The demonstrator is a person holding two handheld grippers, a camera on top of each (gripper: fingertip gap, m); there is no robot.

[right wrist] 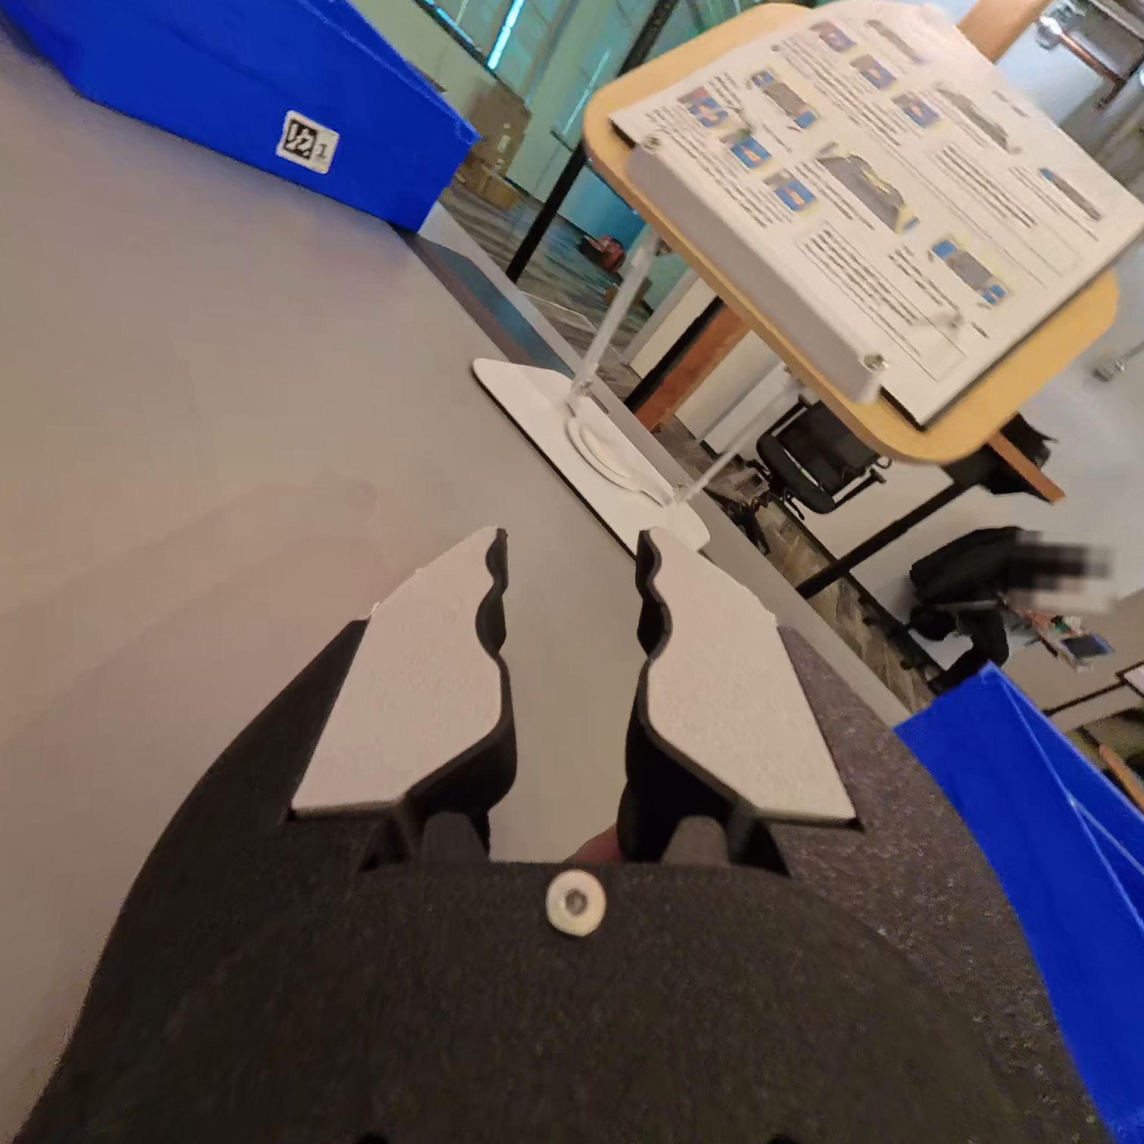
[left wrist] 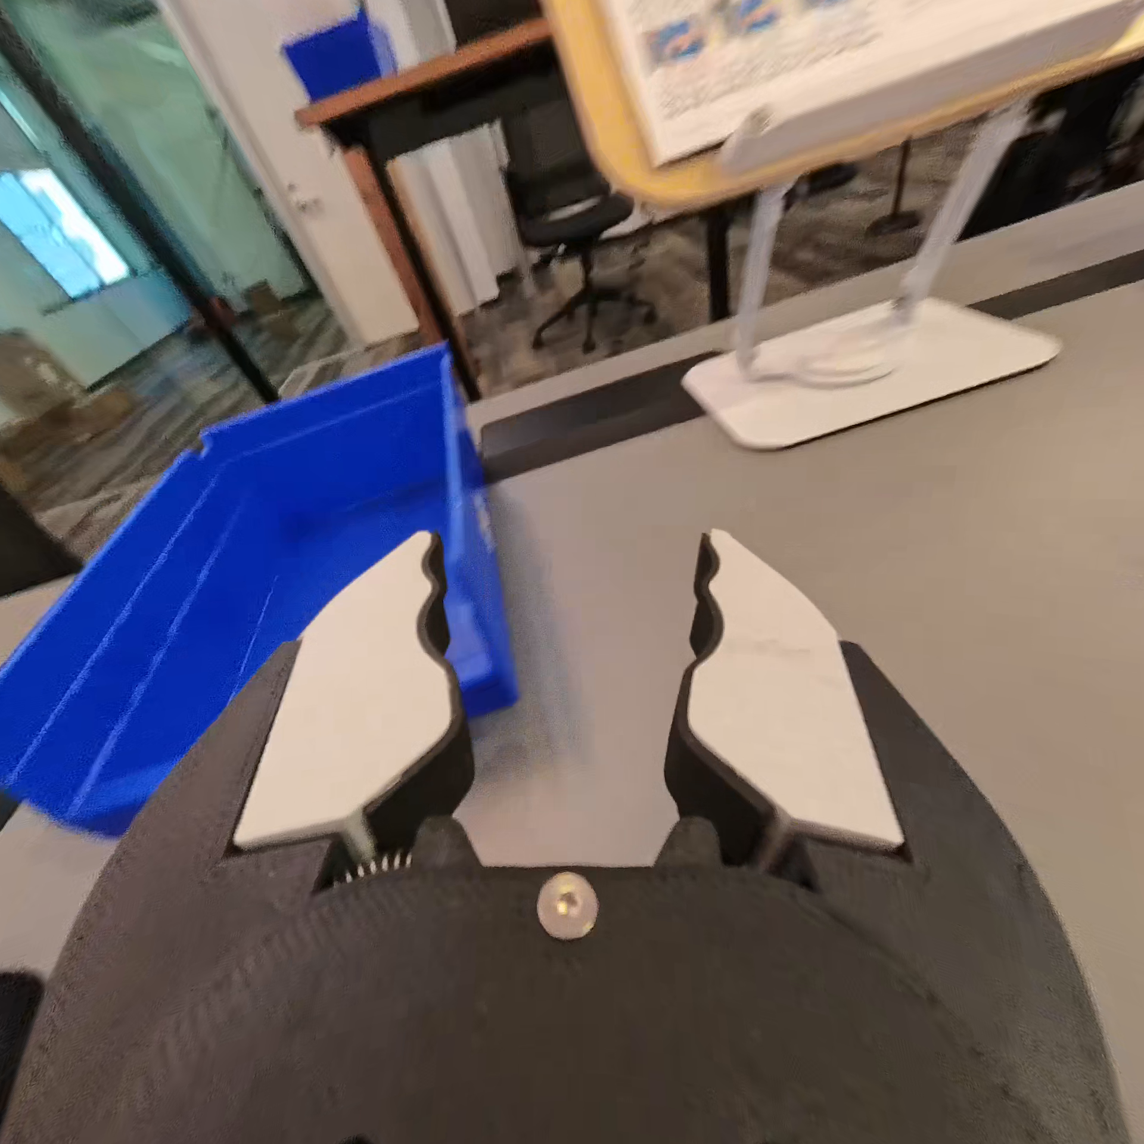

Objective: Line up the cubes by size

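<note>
Both sets of jaws released, nothing in either. My left gripper [left wrist: 569,545] is spread wide over bare grey worktop [left wrist: 805,588], its left fingertip in front of a blue bin [left wrist: 260,557] whose inside looks bare. My right gripper [right wrist: 572,545] gapes narrower, tilted, aimed at the white base [right wrist: 557,421] of a document stand [right wrist: 866,186]. Second blue bin [right wrist: 1052,866] at my right edge. Cubes: can't tell where, neither view shows them.
</note>
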